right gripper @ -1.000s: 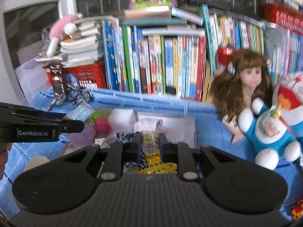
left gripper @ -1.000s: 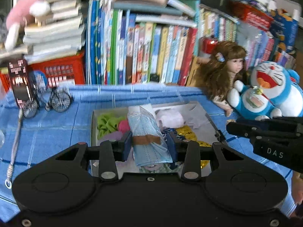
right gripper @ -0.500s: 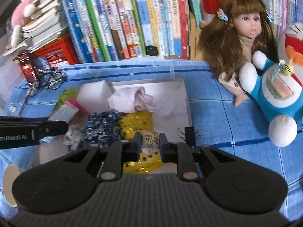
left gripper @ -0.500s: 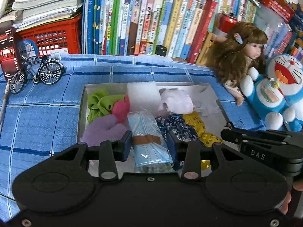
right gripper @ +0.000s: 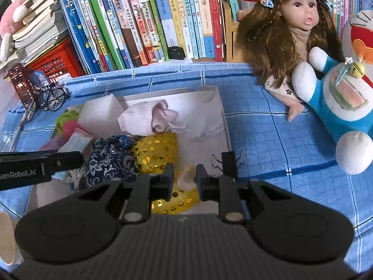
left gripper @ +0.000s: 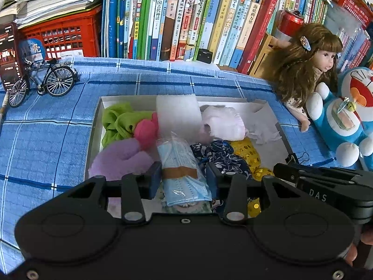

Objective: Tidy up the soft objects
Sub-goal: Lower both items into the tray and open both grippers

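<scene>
Both hand-held grippers low over the white box [left gripper: 98,116]. Left hand-held gripper [left gripper: 184,177]: jaws have just been opening, pack of blue masks [left gripper: 184,170] between them, pads no longer pressing, pack resting in the box at lower centre. Right hand-held gripper [right gripper: 184,179]: jaws have just been opening too, small pale pouch [right gripper: 186,177] loose between them on the yellow sequin cloth [right gripper: 156,149]. Further up: navy floral cloth [left gripper: 216,156], purple plush [left gripper: 121,158], green cloth [left gripper: 116,121], white foam [left gripper: 178,114], pink cloth [left gripper: 223,123] already inside. Looks nearly done; doll [right gripper: 286,35] and blue plush [right gripper: 345,98] at right sit outside on the table [left gripper: 46,140], maybe left
</scene>
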